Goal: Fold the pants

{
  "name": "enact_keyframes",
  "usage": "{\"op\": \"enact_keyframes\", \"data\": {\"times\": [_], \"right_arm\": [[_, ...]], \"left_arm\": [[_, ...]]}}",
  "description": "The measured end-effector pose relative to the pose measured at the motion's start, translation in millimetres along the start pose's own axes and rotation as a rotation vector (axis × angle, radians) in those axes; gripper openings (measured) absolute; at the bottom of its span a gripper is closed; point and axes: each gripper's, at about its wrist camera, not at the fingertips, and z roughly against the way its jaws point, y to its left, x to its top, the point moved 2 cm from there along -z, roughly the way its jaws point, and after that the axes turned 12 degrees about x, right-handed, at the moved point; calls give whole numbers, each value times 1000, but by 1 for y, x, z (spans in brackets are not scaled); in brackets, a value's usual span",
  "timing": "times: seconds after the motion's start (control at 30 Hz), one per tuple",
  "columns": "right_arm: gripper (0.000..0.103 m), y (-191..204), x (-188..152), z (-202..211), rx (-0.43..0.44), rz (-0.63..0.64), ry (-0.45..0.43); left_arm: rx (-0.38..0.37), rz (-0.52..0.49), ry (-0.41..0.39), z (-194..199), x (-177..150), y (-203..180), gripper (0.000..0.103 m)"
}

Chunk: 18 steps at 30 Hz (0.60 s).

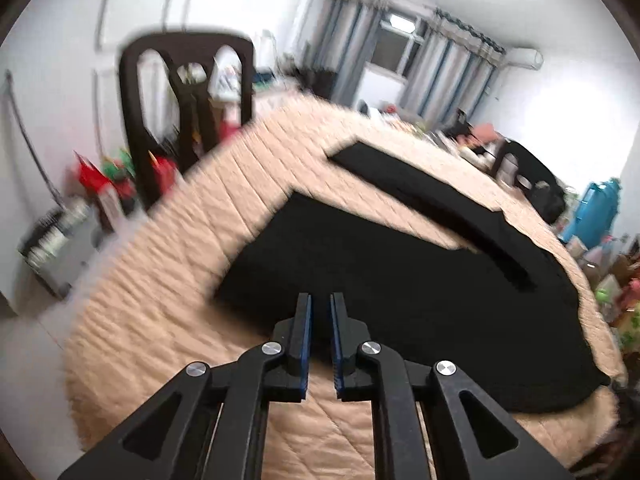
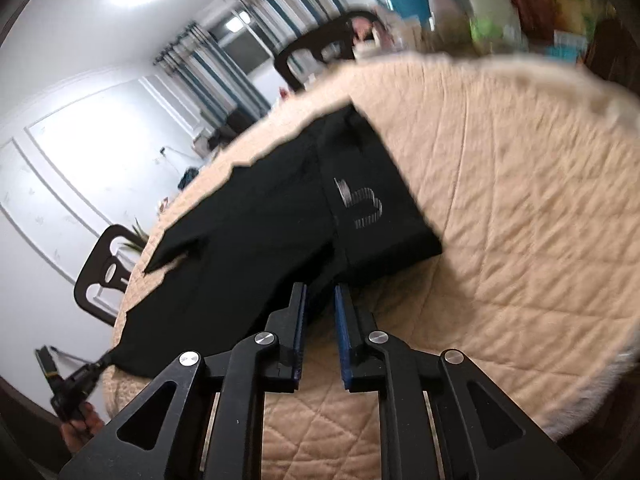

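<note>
Black pants (image 1: 400, 280) lie spread flat on a round table covered with a beige quilted cloth (image 1: 168, 264). In the left wrist view my left gripper (image 1: 320, 300) hovers over the near hem of one leg, jaws slightly apart with nothing between them. In the right wrist view the pants (image 2: 280, 216) show a grey logo (image 2: 362, 204) on a leg. My right gripper (image 2: 320, 290) is above the near edge of that leg, jaws a little apart and empty. The other gripper (image 2: 76, 384) shows at the far left, at the pants' edge.
Dark chairs stand around the table (image 1: 188, 108) (image 2: 104, 272) (image 2: 320, 52). Clutter and a blue object (image 1: 596, 208) line the room's edge. Bare quilted cloth (image 2: 520, 200) lies right of the pants. Curtains and a window (image 1: 400, 40) are at the back.
</note>
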Motion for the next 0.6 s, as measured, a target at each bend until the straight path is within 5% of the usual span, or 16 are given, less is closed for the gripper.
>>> {"op": "enact_keyframes", "data": {"times": [0.1, 0.2, 0.4, 0.5, 0.6], "right_arm": [[18, 32, 17, 38, -57, 154, -233], [41, 59, 27, 48, -63, 294, -463], [43, 68, 43, -32, -132, 417, -272], [43, 50, 48, -68, -149, 360, -104], [43, 32, 47, -87, -166, 306, -3]], "left_arm": [[-4, -8, -33, 4, 8, -3, 14], [-29, -33, -29, -4, 10, -16, 14], [-73, -129, 15, -31, 11, -46, 18], [-100, -178, 29, -39, 13, -62, 18], [-113, -231, 40, -45, 11, -73, 29]]}}
